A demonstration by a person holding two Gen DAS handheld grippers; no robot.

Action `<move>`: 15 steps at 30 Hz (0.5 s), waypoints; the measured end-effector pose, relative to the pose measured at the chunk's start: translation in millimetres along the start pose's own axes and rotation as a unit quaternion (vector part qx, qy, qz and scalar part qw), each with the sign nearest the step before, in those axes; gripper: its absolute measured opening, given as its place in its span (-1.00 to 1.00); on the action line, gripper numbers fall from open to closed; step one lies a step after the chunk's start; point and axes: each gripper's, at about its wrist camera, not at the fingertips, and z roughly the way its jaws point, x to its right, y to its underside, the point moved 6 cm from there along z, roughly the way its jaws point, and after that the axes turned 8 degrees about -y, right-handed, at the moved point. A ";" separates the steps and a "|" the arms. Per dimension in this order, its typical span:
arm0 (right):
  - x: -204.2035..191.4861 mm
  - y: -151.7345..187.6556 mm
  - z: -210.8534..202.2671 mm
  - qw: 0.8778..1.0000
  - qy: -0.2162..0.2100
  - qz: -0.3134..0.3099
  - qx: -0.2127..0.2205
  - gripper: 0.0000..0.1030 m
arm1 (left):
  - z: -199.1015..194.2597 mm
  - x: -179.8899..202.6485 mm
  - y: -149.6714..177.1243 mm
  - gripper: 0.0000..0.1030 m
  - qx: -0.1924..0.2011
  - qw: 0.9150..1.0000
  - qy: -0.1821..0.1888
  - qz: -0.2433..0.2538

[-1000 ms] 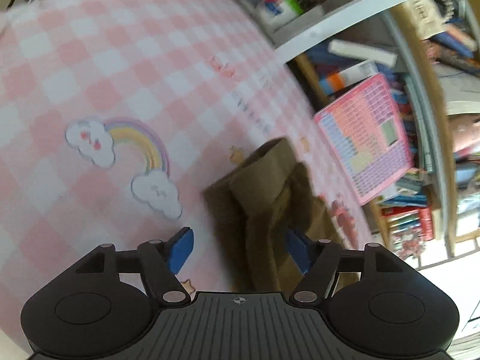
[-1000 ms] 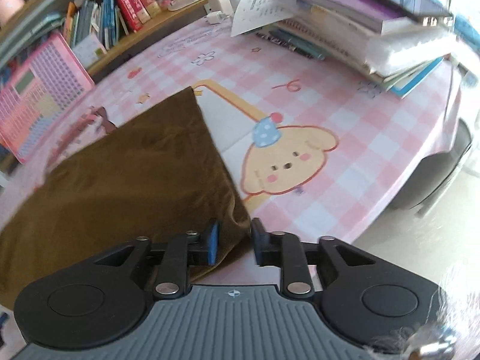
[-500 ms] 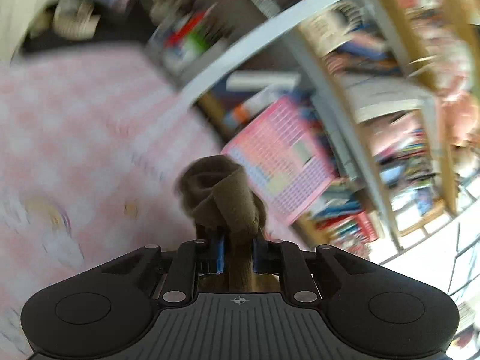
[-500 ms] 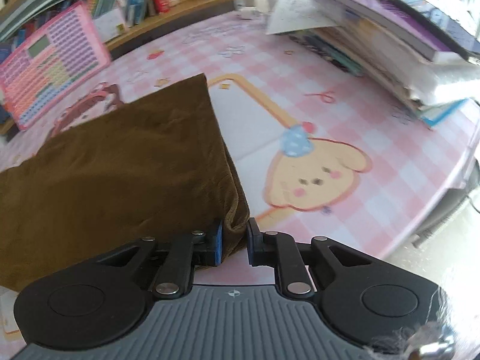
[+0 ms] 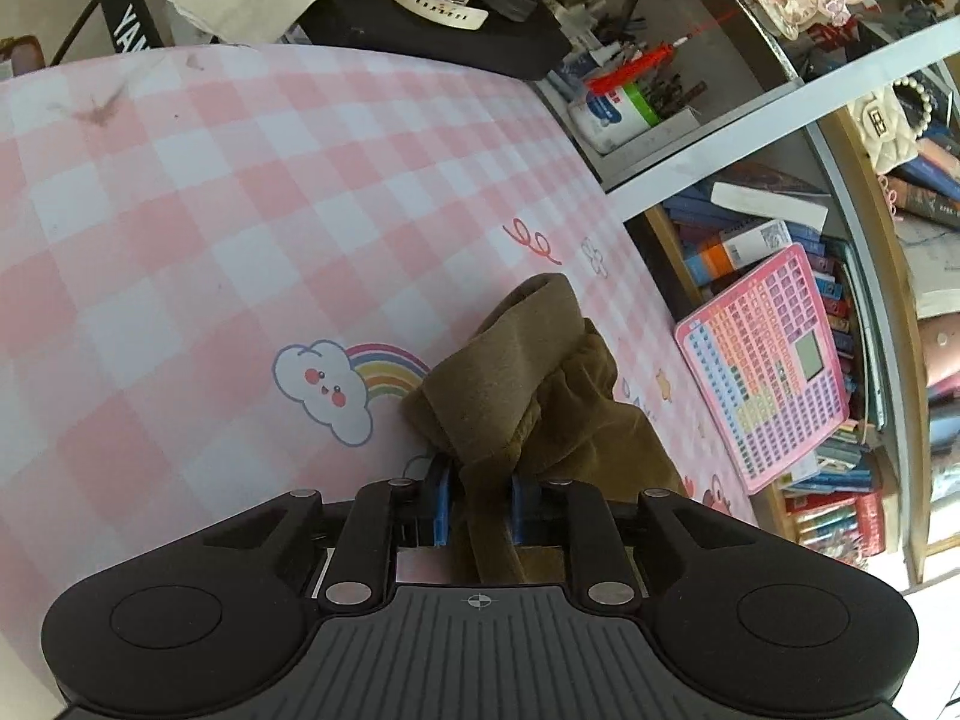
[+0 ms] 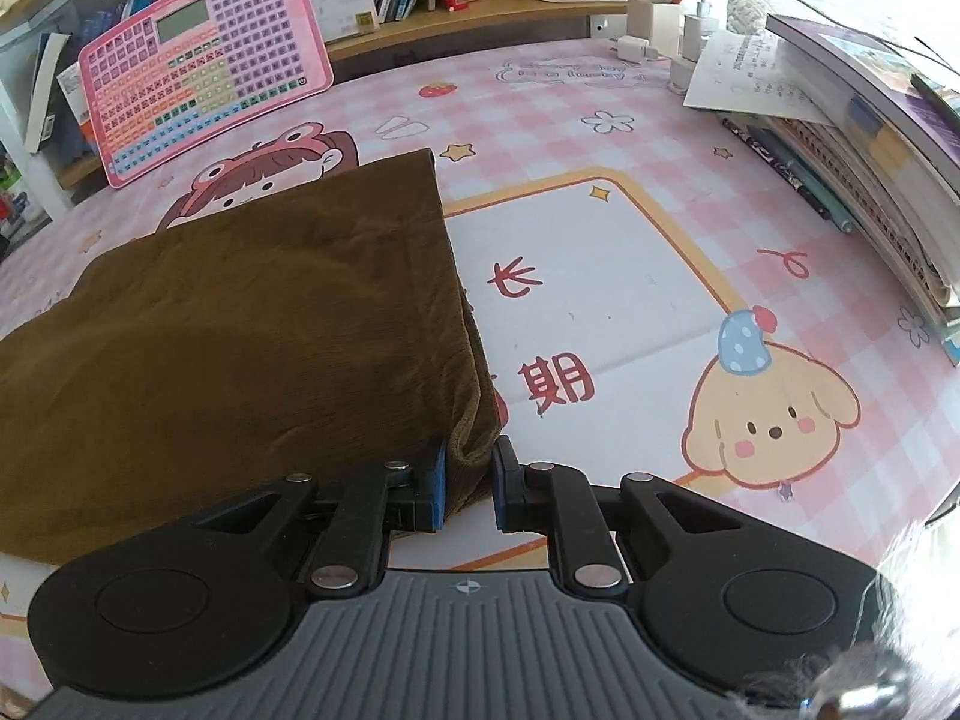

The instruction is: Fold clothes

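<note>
A brown plush garment (image 6: 240,324) lies spread on the pink checked table mat (image 6: 600,180). In the right wrist view its near right corner sits pinched between the blue pads of my right gripper (image 6: 470,468), which is shut on it. In the left wrist view the garment's other end (image 5: 528,372) is bunched and gathered, raised a little off the mat (image 5: 180,210) beside a cloud-and-rainbow print. My left gripper (image 5: 480,480) is shut on that bunched end, with cloth filling the gap between the pads.
A pink toy keyboard tablet (image 6: 198,78) leans against the bookshelf behind the garment. A stack of books and papers (image 6: 870,138) fills the right side of the table. A black tray with a watch (image 5: 432,18) and a pen cup (image 5: 618,108) stand at the far end.
My left gripper went from wide open around the bunched end to shut on it and swung with it. My right gripper closed tighter on the corner, rolled and shifted sideways.
</note>
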 end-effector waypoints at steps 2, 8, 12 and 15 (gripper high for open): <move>-1.0 -2.2 1.9 1.000 0.002 -0.008 0.006 -0.74 | -1.1 1.3 -0.1 -0.70 0.005 1.000 0.003 0.001; -7.3 -14.9 11.6 0.999 0.024 -0.026 0.018 -0.76 | -8.8 13.0 -1.3 -0.70 0.020 0.999 0.008 0.024; -5.9 -13.9 10.8 0.999 0.027 -0.027 0.017 -0.69 | -4.6 3.6 2.0 -0.59 0.004 1.000 0.008 0.012; -7.3 -14.5 4.1 0.999 0.030 -0.026 0.024 -0.58 | -0.6 -0.8 4.9 -0.36 -0.008 1.000 0.010 -0.005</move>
